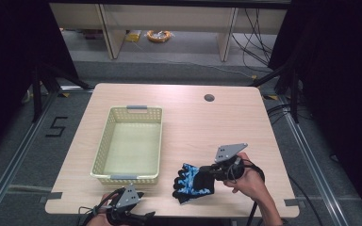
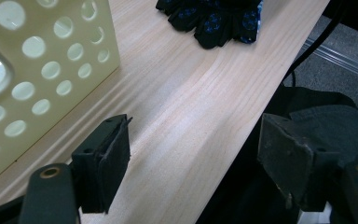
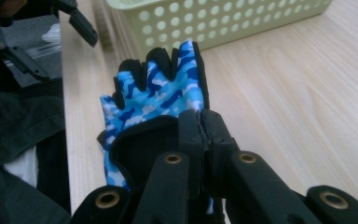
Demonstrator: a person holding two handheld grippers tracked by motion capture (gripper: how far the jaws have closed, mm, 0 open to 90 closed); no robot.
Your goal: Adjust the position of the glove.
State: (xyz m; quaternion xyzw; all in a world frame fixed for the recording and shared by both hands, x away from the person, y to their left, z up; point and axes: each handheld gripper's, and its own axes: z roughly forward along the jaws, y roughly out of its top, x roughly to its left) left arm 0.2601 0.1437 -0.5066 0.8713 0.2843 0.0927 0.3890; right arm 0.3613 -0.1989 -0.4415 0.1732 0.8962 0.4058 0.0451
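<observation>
A fingerless glove (image 1: pixel 193 182), blue camouflage with black edging, lies on the wooden table (image 1: pixel 188 122) near its front edge. My right gripper (image 1: pixel 208 172) is shut on the glove's black cuff, and in the right gripper view the jaws (image 3: pixel 200 117) meet on the cuff with the glove (image 3: pixel 158 91) stretching away. My left gripper (image 1: pixel 144 205) sits at the table's front edge, left of the glove. It stands open (image 2: pixel 193 135) with only bare wood between its pads. The glove (image 2: pixel 214 18) shows farther off in the left gripper view.
A pale yellow perforated basket (image 1: pixel 102 141) stands left of centre, its near wall (image 2: pixel 51 60) close beside my left gripper and just beyond the glove (image 3: pixel 242 18). A round cable hole (image 1: pixel 209 98) sits at the table's back right. Bare wood spreads right of the basket.
</observation>
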